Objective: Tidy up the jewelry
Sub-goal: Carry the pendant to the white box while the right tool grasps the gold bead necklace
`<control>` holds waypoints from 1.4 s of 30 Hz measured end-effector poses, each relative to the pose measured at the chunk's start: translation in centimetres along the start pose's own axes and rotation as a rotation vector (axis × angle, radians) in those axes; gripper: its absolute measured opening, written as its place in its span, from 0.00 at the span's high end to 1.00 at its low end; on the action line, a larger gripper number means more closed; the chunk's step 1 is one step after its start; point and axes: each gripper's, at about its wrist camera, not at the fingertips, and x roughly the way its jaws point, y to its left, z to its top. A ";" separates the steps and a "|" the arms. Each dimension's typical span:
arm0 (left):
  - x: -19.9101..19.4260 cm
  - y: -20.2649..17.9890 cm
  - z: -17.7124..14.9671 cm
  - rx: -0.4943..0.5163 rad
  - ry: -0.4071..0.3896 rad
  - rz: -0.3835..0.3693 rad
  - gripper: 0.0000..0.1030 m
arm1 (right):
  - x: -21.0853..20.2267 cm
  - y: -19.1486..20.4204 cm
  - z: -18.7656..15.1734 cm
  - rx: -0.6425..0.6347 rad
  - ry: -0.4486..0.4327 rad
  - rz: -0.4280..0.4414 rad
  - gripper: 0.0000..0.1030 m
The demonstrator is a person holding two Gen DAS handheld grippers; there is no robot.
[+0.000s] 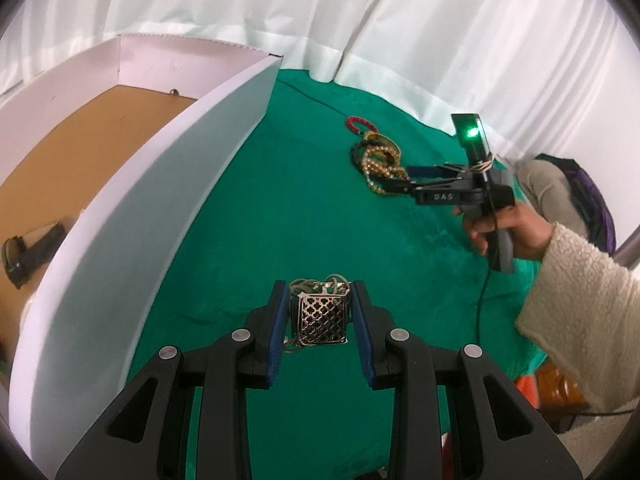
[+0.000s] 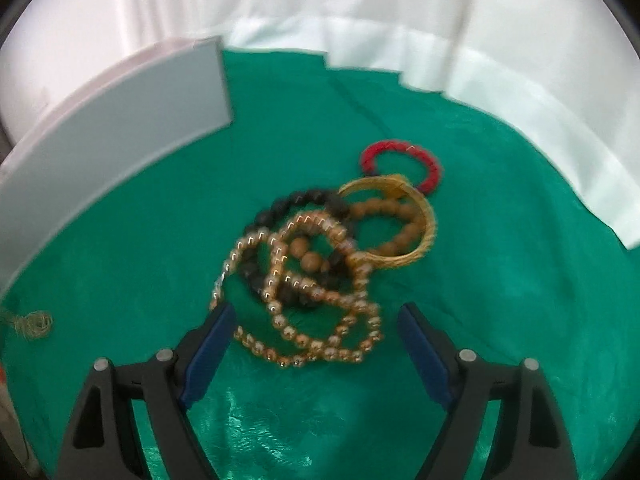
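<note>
My left gripper [image 1: 320,292] straddles a square filigree pendant [image 1: 323,321] with a thin chain [image 1: 320,282] on the green cloth; the jaws stand a little apart from its sides. A pile of jewelry lies further right: a gold bead necklace [image 2: 308,316], black bead bracelet [image 2: 296,202], wooden bead bracelet [image 2: 396,216], gold bangle [image 2: 424,236] and red bracelet [image 2: 400,150]. My right gripper [image 2: 316,316] is open, its fingers on either side of the near end of the gold bead necklace. It also shows in the left wrist view [image 1: 404,178].
A white cardboard box [image 1: 168,184] with a brown floor stands at the left, its wall close to my left gripper; a dark strap-like item [image 1: 32,252] lies inside. White curtains hang behind. A small chain tangle [image 2: 36,322] lies at the left.
</note>
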 end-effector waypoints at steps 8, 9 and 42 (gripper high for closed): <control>-0.6 -0.5 0.4 -0.028 0.006 -0.006 0.70 | -3.8 -0.1 -1.9 0.051 0.024 0.085 0.92; -1.2 -0.8 0.7 -0.034 0.000 -0.011 0.70 | -4.6 -0.3 -1.9 0.065 0.005 0.091 0.92; -19.2 15.3 9.0 -0.284 -0.212 0.277 0.70 | -23.7 18.3 19.8 -0.037 -0.533 0.350 0.92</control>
